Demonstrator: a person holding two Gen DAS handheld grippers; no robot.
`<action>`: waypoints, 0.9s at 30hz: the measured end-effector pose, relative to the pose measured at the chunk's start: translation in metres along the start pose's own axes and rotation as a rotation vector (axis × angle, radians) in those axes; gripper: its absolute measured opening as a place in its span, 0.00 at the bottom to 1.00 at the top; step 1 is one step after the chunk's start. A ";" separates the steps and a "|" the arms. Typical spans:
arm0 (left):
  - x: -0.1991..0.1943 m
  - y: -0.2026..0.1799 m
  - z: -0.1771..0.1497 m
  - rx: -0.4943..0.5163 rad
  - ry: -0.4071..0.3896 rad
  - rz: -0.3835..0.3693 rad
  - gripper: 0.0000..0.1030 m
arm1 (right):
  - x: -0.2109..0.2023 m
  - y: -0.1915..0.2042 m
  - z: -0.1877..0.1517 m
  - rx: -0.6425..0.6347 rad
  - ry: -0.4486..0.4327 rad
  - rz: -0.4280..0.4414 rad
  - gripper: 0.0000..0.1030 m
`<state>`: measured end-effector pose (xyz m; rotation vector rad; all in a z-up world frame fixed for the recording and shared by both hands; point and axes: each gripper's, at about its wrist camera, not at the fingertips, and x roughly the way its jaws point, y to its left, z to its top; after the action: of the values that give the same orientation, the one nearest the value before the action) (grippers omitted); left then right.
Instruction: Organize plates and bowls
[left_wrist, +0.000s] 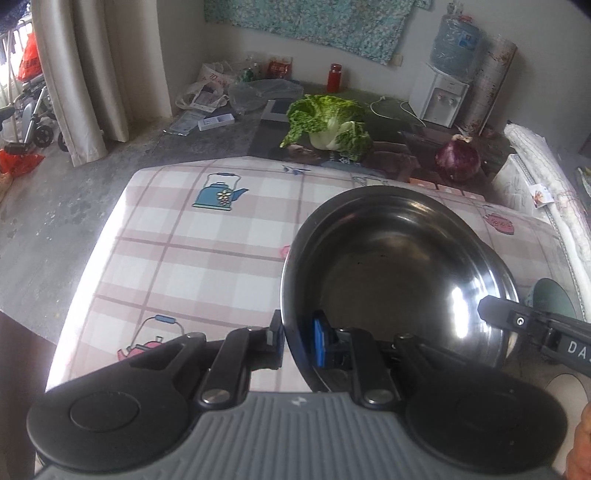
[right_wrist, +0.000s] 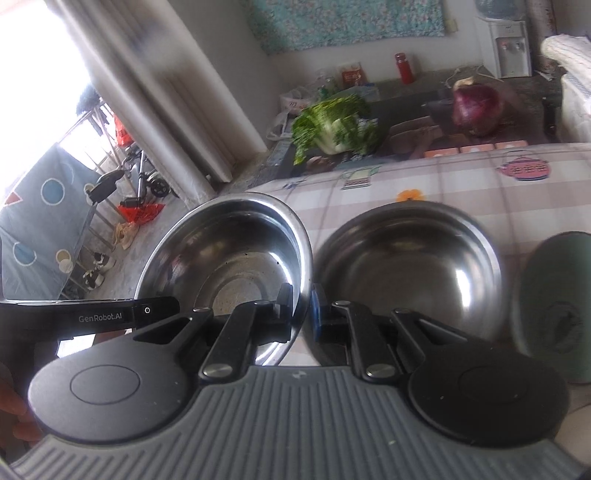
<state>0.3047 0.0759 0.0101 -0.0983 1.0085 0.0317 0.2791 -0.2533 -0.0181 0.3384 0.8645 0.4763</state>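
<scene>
I am holding one shiny steel bowl (right_wrist: 225, 254) with both of my grippers. My left gripper (left_wrist: 295, 341) pinches its rim on one side, one finger (left_wrist: 276, 334) outside and the blue pad (left_wrist: 320, 341) inside. My right gripper (right_wrist: 300, 314) pinches the rim on the other side, nearly closed on the thin metal. The bowl is tipped a little and looks lifted off the table (left_wrist: 177, 258).

I think I am in the middle of stacking. A second steel bowl (right_wrist: 406, 273) sits on the table just beside the one I hold, in from the table's near edge. A green bowl (right_wrist: 550, 302) stands near it, toward the right edge.

Next I should bring my bowl over the second one, keep it flat, and lower it in gently. Both grippers must let go together.

My left gripper points toward the far edge. My right one does too.
</scene>
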 end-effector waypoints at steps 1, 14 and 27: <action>0.002 -0.008 0.001 0.009 0.002 -0.006 0.16 | -0.005 -0.007 0.001 0.007 -0.006 -0.007 0.09; 0.042 -0.081 0.006 0.086 0.056 -0.043 0.17 | -0.029 -0.088 0.002 0.094 -0.016 -0.095 0.10; 0.054 -0.084 0.006 0.113 0.051 -0.012 0.19 | -0.007 -0.098 0.003 0.095 0.006 -0.116 0.17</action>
<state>0.3440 -0.0078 -0.0267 -0.0021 1.0589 -0.0387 0.3029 -0.3396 -0.0578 0.3712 0.9095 0.3293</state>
